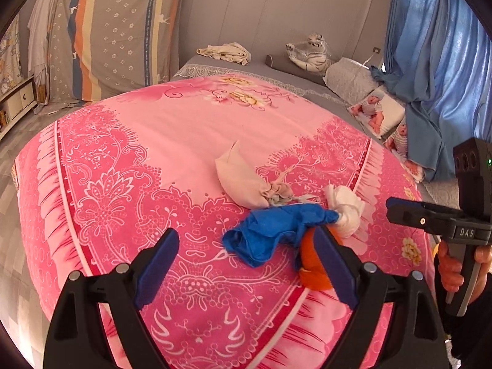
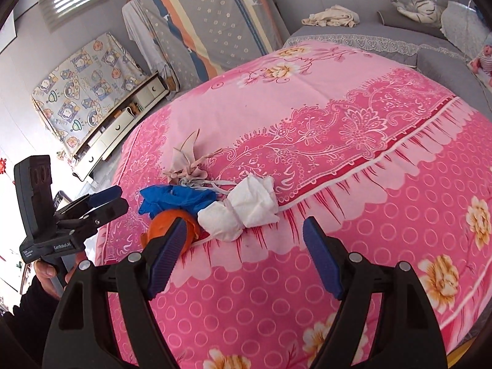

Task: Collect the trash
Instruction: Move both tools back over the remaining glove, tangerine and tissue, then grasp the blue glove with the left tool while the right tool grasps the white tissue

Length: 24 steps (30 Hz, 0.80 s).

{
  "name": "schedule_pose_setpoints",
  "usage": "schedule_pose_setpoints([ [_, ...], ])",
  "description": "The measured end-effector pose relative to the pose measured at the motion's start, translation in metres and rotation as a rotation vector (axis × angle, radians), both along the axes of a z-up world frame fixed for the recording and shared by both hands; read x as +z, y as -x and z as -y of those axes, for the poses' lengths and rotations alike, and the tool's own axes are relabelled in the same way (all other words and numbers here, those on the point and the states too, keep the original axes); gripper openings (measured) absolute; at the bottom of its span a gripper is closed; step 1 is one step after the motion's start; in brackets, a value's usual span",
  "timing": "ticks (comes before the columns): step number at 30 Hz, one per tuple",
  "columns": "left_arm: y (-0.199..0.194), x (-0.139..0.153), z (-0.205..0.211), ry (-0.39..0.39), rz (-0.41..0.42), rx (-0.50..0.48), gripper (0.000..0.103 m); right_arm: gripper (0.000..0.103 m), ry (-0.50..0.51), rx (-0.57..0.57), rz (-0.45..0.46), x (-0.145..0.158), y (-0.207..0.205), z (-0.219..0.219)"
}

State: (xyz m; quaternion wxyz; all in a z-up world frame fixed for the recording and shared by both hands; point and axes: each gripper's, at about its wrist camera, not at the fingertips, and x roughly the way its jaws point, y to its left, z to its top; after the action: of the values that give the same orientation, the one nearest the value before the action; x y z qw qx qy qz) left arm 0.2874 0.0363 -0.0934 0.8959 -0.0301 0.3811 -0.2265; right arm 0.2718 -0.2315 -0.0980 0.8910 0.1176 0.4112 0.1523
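Observation:
Trash lies in a small cluster on a pink floral bedspread (image 1: 153,141): a crumpled blue glove (image 1: 270,230), an orange peel (image 1: 313,261), a wad of white tissue (image 1: 347,209) and a beige drawstring pouch (image 1: 243,181). My left gripper (image 1: 249,264) is open just short of the glove, its right finger against the peel. In the right wrist view the glove (image 2: 175,200), peel (image 2: 169,224), tissue (image 2: 246,209) and pouch (image 2: 184,163) lie ahead and left of my open right gripper (image 2: 246,252). Each gripper shows in the other's view, the right one (image 1: 396,212) and the left one (image 2: 117,200).
The bedspread (image 2: 369,184) covers a grey bed. A toy tiger (image 1: 310,52), a crumpled cream cloth (image 1: 227,52), a lace pillow (image 1: 350,77) and baby-print items (image 1: 375,107) lie at the far end. Blue curtains (image 1: 436,61) hang right. A low cabinet (image 2: 123,123) stands left.

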Motion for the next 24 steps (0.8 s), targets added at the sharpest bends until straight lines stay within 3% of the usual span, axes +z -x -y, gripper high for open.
schedule_pose_setpoints([
  [13, -0.027, -0.020, 0.006, -0.012, -0.056, -0.009, 0.083, 0.073, 0.020, 0.010, -0.044, -0.016, -0.032, -0.010],
  [24, -0.037, -0.030, 0.019, -0.036, -0.090, -0.055, 0.057, 0.062, 0.001, 0.031, -0.082, -0.028, -0.049, -0.019],
])
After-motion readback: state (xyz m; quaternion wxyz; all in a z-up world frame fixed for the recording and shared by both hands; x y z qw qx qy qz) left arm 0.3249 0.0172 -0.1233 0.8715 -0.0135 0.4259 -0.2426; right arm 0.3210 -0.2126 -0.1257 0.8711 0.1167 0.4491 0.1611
